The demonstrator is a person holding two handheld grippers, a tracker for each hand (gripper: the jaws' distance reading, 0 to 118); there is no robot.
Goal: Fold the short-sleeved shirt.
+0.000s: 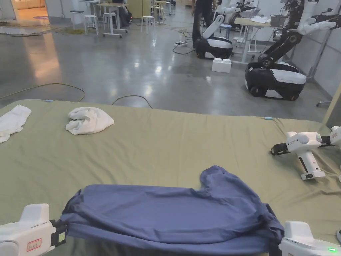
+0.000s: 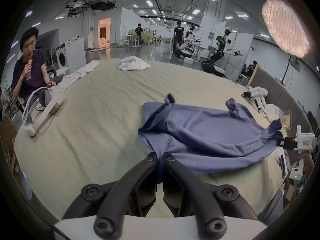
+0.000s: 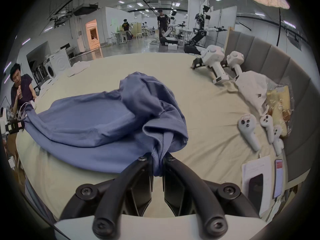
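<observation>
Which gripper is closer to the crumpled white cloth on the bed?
Left. The left gripper grips the blue shirt on the white cloth's side; the right gripper grips the shirt's opposite end, farther away.

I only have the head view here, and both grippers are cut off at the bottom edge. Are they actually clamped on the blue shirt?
Observer: Yes. The left gripper has its jaws shut on a bunched corner of the blue shirt.
Operator: And the right one?
Observer: The right gripper is shut on a gathered fold too.
Operator: Anything beside my right gripper?
Observer: Three white controllers lie on the sheet, apart from the shirt.
</observation>
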